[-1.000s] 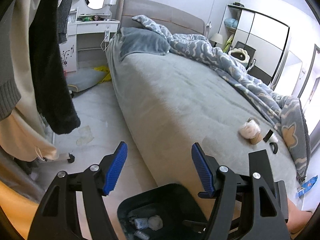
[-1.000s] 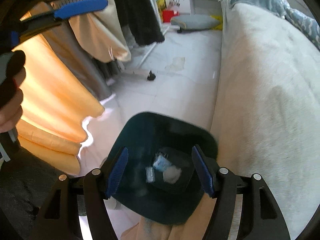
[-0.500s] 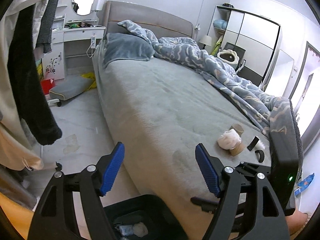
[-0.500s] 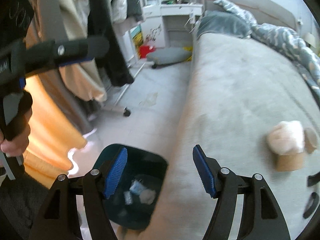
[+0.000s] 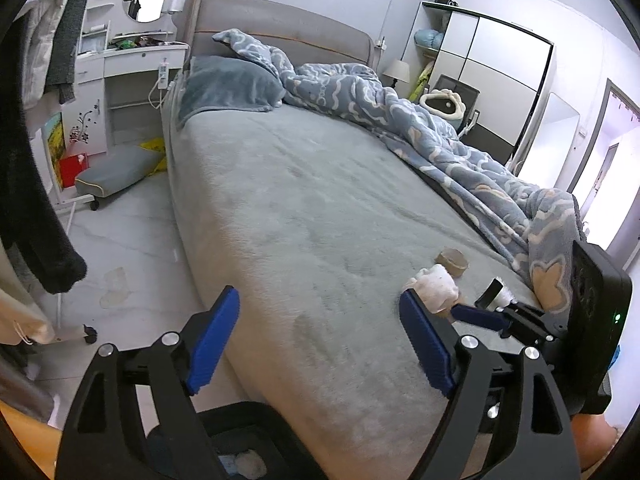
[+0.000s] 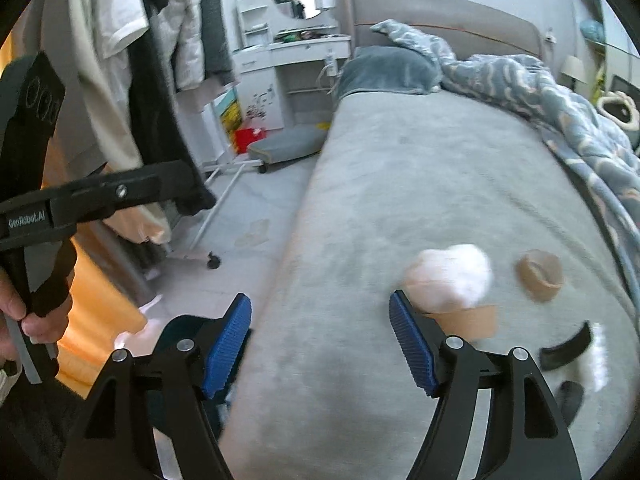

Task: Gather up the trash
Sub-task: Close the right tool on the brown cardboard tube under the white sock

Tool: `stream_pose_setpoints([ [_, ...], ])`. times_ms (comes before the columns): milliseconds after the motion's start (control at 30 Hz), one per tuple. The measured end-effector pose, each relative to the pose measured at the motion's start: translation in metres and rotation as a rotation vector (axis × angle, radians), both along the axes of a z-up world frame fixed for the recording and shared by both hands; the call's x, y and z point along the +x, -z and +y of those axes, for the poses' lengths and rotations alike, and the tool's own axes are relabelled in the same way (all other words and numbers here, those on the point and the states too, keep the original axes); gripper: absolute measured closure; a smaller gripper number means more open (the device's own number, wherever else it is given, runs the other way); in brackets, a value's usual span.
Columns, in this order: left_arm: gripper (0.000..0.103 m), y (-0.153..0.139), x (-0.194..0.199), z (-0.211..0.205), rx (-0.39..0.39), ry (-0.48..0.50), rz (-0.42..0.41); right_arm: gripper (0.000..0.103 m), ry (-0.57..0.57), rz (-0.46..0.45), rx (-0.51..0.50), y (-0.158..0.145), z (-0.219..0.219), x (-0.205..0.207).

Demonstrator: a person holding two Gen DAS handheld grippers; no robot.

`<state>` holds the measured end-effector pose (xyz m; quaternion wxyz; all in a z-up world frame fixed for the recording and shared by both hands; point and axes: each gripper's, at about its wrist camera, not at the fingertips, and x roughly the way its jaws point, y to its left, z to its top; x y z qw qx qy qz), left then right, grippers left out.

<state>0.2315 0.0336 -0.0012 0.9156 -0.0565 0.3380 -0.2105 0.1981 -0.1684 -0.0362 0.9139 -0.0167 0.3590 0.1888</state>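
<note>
On the grey bed (image 5: pixel 312 216) a white crumpled wad (image 5: pixel 436 288) (image 6: pixel 452 276) sits on a brown paper cup (image 6: pixel 468 320). A brown cardboard roll (image 5: pixel 452 260) (image 6: pixel 540 274) lies just beyond it, and black curved pieces (image 6: pixel 566 346) lie to the right. My left gripper (image 5: pixel 320 340) hovers over the bed's near edge, its jaws opening and empty. My right gripper (image 6: pixel 320 348) is also opening with nothing between its pads; the wad lies just past its right fingertip (image 6: pixel 400 312). A black bin (image 5: pixel 240 412) (image 6: pixel 176 332) holding some trash stands on the floor beside the bed.
Clothes hang from a wheeled rack (image 6: pixel 132 80) on the left. A grey cushion (image 5: pixel 112 172) and a red box (image 5: pixel 72 168) lie by the white dressing table (image 5: pixel 132 80). A blue patterned duvet (image 5: pixel 420 120) covers the bed's far side. A hand (image 6: pixel 24 312) grips the left gripper's handle.
Both views have swung up from the bin towards the bed. The bin has slid to the bottom edge, the wad and cup are closer, and both pairs of jaws stand wider.
</note>
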Motion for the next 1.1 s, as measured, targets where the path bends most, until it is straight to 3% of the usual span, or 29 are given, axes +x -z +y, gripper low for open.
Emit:
stream_pose_setpoints([
  [367,0.016,0.012,0.025,-0.036,-0.072,0.03,0.083,0.03,0.097,0.026,-0.006,0.012,-0.049,0.011],
  [733,0.015,0.038,0.05,-0.071,-0.123,0.093,0.202,0.028,0.07,0.102,-0.018,0.033,-0.058,0.03],
  [1000,0.014,0.055,0.069,-0.094,-0.214,0.165,0.32,0.028,0.041,0.157,0.033,0.041,-0.066,0.044],
  [1100,0.014,0.061,0.074,-0.102,-0.244,0.187,0.354,0.04,0.025,0.177,0.043,0.044,-0.067,0.048],
])
